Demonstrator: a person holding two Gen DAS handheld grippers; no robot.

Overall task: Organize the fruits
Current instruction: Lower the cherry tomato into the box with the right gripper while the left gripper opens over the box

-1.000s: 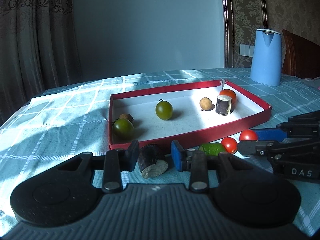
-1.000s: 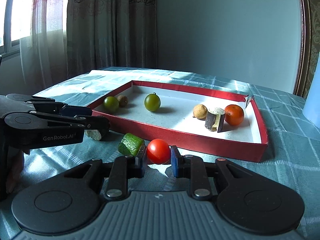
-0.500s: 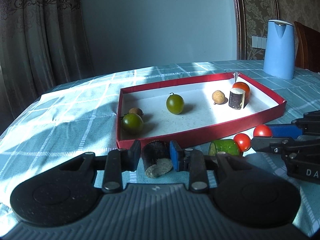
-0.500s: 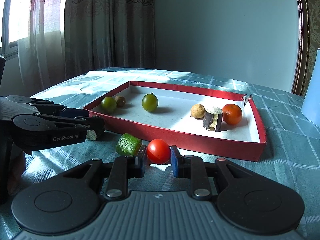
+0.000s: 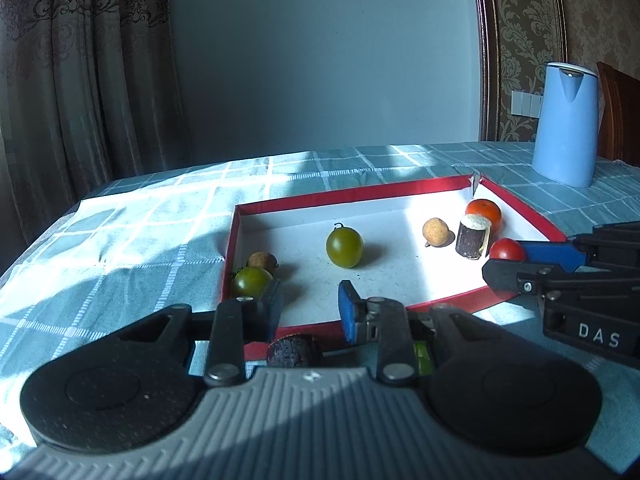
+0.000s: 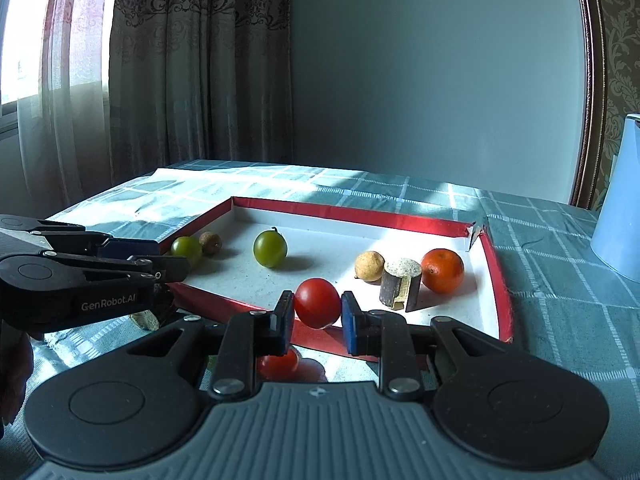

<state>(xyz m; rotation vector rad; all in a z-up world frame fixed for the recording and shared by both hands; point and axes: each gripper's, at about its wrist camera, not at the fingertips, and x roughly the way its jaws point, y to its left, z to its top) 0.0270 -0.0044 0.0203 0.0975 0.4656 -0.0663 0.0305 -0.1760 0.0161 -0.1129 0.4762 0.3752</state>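
Note:
A red tray (image 5: 360, 196) (image 6: 496, 276) with a white floor holds two green tomatoes (image 5: 344, 241) (image 6: 270, 248), brown longans, a dark cane piece (image 6: 400, 284) and an orange (image 6: 442, 271). My right gripper (image 6: 314, 309) is shut on a red tomato (image 6: 317, 302) (image 5: 507, 249), held above the tray's near edge. My left gripper (image 5: 309, 306) is open and empty above the near wall. A dark cane piece (image 5: 295, 350) lies on the cloth below it. A second red tomato (image 6: 279, 364) lies below the right gripper.
A blue kettle (image 5: 566, 124) stands at the back right on the checked tablecloth (image 5: 140, 232). A green piece (image 5: 422, 354) lies on the cloth by the tray's near wall. Curtains and a wall are behind.
My right gripper closed on the red tomato and lifted it over the tray's edge. My left gripper rose off the dark cane piece, which stays on the cloth.

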